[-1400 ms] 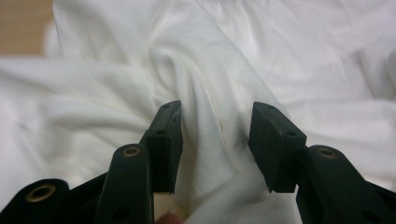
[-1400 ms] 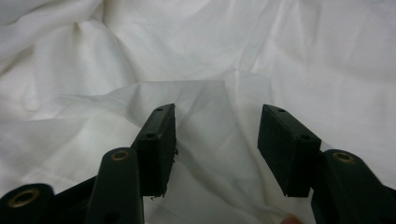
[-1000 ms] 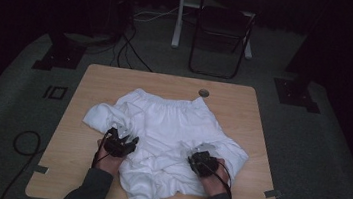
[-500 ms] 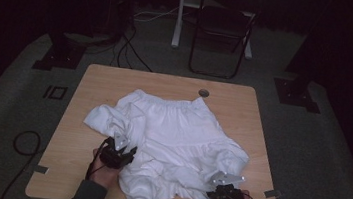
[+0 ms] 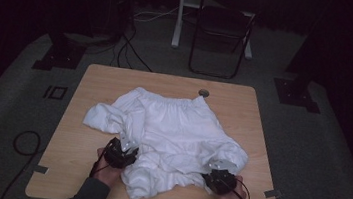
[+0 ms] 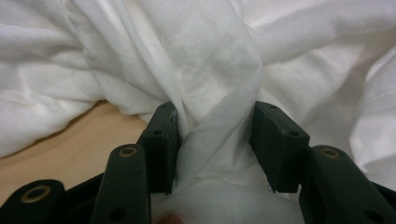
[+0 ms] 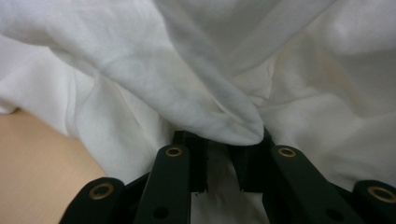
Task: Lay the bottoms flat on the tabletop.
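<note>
A crumpled white garment point(image 5: 176, 124) with an elastic waistband at its far edge lies spread on the wooden table point(image 5: 244, 107). My left gripper point(image 5: 126, 147) rests at its near left edge. In the left gripper view, the left gripper point(image 6: 212, 126) has its jaws wide apart with a loose fold of the garment point(image 6: 210, 60) between them, and they have just been opening. My right gripper point(image 5: 215, 171) sits at the garment's near right corner. In the right gripper view, the right gripper point(image 7: 219, 144) has a narrow gap. A fold of the garment point(image 7: 187, 93) drapes over its tips, and its jaws have just been opening.
A dark folding chair point(image 5: 219, 39) and a white post point(image 5: 180, 14) stand beyond the table's far edge, with cables point(image 5: 130, 49) on the floor. A round grommet point(image 5: 204, 93) sits near the table's far edge. Bare wood point(image 6: 56, 149) shows to the left of the garment.
My right hand swung out toward the table's near right corner, dragging that side of the garment, then came partway back. The left hand barely shifted.
</note>
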The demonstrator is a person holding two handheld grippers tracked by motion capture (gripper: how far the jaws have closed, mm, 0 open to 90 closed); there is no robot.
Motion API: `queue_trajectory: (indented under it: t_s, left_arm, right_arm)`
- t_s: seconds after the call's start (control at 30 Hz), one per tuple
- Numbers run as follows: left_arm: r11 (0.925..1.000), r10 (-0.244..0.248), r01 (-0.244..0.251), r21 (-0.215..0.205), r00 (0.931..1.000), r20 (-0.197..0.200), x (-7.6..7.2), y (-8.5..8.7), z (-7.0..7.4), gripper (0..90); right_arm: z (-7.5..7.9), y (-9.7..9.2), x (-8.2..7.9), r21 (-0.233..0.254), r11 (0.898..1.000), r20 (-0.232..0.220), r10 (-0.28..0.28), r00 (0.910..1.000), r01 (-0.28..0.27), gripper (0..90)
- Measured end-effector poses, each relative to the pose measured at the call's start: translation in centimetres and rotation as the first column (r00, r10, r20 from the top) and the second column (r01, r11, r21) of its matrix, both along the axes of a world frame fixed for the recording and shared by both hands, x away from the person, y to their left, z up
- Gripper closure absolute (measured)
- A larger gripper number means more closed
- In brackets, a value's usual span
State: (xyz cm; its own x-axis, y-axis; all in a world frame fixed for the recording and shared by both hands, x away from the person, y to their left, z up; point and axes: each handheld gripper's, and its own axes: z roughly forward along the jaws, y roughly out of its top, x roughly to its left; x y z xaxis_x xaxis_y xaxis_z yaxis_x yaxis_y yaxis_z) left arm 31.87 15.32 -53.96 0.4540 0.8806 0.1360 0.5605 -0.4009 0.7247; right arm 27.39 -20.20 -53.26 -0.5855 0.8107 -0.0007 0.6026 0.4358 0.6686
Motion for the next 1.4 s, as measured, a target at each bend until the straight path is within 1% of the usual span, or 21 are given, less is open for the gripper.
queue_trajectory:
  t_s: [0.07, 0.13, 0.2, 0.27, 0.3, 0.4, 0.5, 0.53, 0.57, 0.63, 0.73, 0.8, 0.83, 0.93, 1.07, 1.13, 1.2, 1.23, 1.3, 1.37, 1.4]
  left_arm:
    - [0.9999, 0.013, -0.013, 0.0, 0.9999, 0.008, 1.3, 0.2, -0.1, 52.9]
    - [0.9995, 0.031, -0.031, -0.007, 0.9994, 0.013, 3.0, 0.4, -0.1, 53.0]
    - [0.999, 0.044, -0.044, -0.008, 0.999, 0.009, 4.3, 0.5, -0.1, 53.0]
    - [0.9984, 0.055, -0.055, -0.007, 0.9984, 0.013, 5.3, 0.5, -0.1, 53.0]
    - [0.9982, 0.06, -0.06, -0.007, 0.9982, 0.007, 5.8, 0.6, 0.0, 53.0]
    - [0.9974, 0.069, -0.069, -0.021, 0.9975, 0.011, 6.7, 0.8, -0.1, 52.9]
    - [0.9974, 0.065, -0.065, -0.032, 0.9979, 0.002, 6.9, 1.1, 0.0, 52.5]
    - [0.9971, 0.066, -0.066, -0.037, 0.9978, 0.007, 6.9, 1.1, -0.1, 52.5]
    - [0.9973, 0.064, -0.063, -0.036, 0.9979, 0.009, 6.7, 1.2, -0.1, 52.5]
    - [0.996, 0.069, -0.068, -0.058, 0.9976, 0.009, 6.2, 1.3, 0.0, 52.3]
    - [0.993, 0.068, -0.065, -0.098, 0.9975, 0.023, 4.9, 1.7, 0.3, 52.1]
    - [0.9903, 0.07, -0.064, -0.123, 0.9968, 0.039, 3.7, 2.2, 0.6, 51.7]
    - [0.99, 0.071, -0.065, -0.125, 0.9967, 0.04, 3.3, 2.3, 0.7, 51.7]
    - [0.9883, 0.082, -0.074, -0.133, 0.9952, 0.054, 1.8, 3.2, 1.1, 51.1]
    - [0.986, 0.101, -0.092, -0.139, 0.9933, 0.056, 0.5, 4.2, 1.4, 50.7]
    - [0.9849, 0.112, -0.104, -0.139, 0.9924, 0.051, 0.1, 4.7, 1.4, 50.3]
    - [0.9835, 0.122, -0.115, -0.14, 0.9916, 0.043, -0.2, 5.1, 1.3, 50.3]
    - [0.9831, 0.125, -0.119, -0.139, 0.9913, 0.041, -0.3, 5.3, 1.2, 50.2]
    - [0.9816, 0.134, -0.128, -0.142, 0.9903, 0.036, -0.3, 5.5, 1.0, 50.2]
    - [0.9798, 0.142, -0.136, -0.147, 0.9893, 0.033, -0.2, 5.6, 0.9, 50.2]
    - [0.9794, 0.143, -0.136, -0.149, 0.9893, 0.031, -0.2, 5.5, 0.8, 50.2]
  right_arm:
    - [0.0, 0.4, 1.4, -0.012, 1.0, 0.017, -0.012, 0.9998, 0.013, 76.9]
    - [-0.1, 0.7, 2.8, -0.028, 0.999, 0.034, -0.029, 0.999, 0.03, 76.6]
    - [-0.1, 0.9, 4.1, -0.042, 0.998, 0.051, -0.045, 0.9977, 0.048, 76.4]
    - [-0.2, 1.1, 5.5, -0.05, 0.996, 0.062, -0.066, 0.9959, 0.069, 76.4]
    - [-0.2, 1.2, 6.1, -0.05, 0.996, 0.064, -0.075, 0.9951, 0.079, 76.5]
    - [-0.2, 1.2, 7.7, -0.046, 0.994, 0.061, -0.1, 0.9931, 0.103, 76.8]
    - [-0.1, 1.2, 8.2, -0.061, 0.994, 0.059, -0.088, 0.9944, 0.091, 79.6]
    - [0.0, 1.1, 8.1, -0.058, 0.994, 0.054, -0.086, 0.9948, 0.089, 81.8]
    - [0.0, 1.0, 8.0, -0.054, 0.994, 0.046, -0.089, 0.9949, 0.092, 83.3]
    - [0.2, 0.6, 7.3, -0.038, 0.996, 0.041, -0.085, 0.9955, 0.087, 85.2]
    - [0.5, 0.0, 5.4, -0.026, 0.997, 0.059, -0.07, 0.9958, 0.072, 87.1]
    - [0.8, -0.6, 3.8, -0.022, 0.997, 0.078, -0.071, 0.9945, 0.073, 88.2]
    - [0.9, -1.0, 2.8, -0.017, 0.997, 0.088, -0.071, 0.9936, 0.073, 88.6]
    - [1.4, -2.1, 0.7, -0.016, 0.997, 0.1, -0.073, 0.9923, 0.075, 89.1]
    - [2.1, -4.1, -2.4, 0.002, 0.995, 0.113, -0.103, 0.9882, 0.104, 89.4]
    - [2.2, -5.1, -3.5, 0.015, 0.992, 0.109, -0.123, 0.9864, 0.122, 89.6]
    - [2.2, -5.9, -4.5, 0.007, 0.99, 0.101, -0.14, 0.985, 0.14, 89.6]
    - [2.1, -6.3, -5.0, 0.015, 0.988, 0.095, -0.152, 0.9838, 0.151, 89.5]
    - [2.1, -6.6, -5.3, 0.022, 0.988, 0.093, -0.156, 0.9833, 0.155, 89.4]
    - [2.5, -6.9, -5.7, 0.064, 0.991, 0.092, -0.121, 0.9884, 0.115, 73.4]
    - [2.8, -6.8, -5.9, 0.08, 0.992, 0.107, -0.108, 0.9884, 0.099, 66.9]
